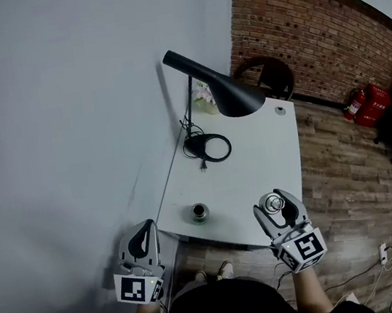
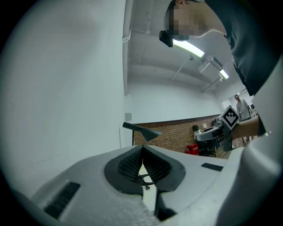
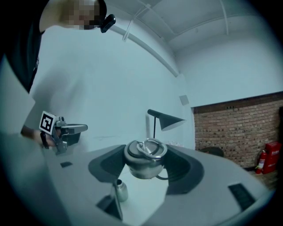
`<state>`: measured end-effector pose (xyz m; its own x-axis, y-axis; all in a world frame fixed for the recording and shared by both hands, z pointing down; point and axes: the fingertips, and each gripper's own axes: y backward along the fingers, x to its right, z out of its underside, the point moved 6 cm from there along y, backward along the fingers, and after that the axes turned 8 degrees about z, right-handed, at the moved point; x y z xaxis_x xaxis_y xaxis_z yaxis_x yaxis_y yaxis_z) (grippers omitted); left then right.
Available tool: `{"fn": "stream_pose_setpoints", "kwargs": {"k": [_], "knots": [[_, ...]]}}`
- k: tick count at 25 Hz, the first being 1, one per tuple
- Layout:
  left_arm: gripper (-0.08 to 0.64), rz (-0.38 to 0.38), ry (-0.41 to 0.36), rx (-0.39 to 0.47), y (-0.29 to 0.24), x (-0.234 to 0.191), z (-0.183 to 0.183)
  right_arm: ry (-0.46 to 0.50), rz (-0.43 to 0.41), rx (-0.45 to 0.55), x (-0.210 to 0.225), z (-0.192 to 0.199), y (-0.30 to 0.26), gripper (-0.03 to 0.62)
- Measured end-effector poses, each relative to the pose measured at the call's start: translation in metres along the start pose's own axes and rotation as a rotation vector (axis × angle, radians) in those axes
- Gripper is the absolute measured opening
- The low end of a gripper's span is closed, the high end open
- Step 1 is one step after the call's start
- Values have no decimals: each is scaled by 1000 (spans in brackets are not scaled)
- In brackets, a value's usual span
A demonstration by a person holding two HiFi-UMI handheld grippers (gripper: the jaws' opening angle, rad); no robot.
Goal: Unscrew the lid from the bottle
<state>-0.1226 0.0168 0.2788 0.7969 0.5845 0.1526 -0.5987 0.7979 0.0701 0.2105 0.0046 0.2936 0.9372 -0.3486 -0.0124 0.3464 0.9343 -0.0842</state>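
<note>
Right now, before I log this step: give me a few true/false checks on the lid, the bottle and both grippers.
1. The right gripper holds the lid between its jaws. True.
2. The bottle stands upright on the table. True.
3. The lid sits on the bottle. False: the bottle is open, and the lid is off it and to its right.
4. The left gripper has its jaws open. False: they are shut, with nothing between them.
5. A lamp stands at the table's far end. True.
</note>
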Motion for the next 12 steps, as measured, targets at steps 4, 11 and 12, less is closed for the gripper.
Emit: {"fn": "stream_pose_setpoints", "kwargs": {"k": [4, 11, 12], "knots": [[23, 4, -1, 1, -2, -1, 2, 15, -5, 15, -1, -3, -2, 265], [23, 4, 21, 12, -4, -6, 0, 27, -10, 11, -5, -6, -9, 265], [23, 5, 20, 14, -4, -7, -1, 27, -11, 10, -6, -6, -10, 265]]}}
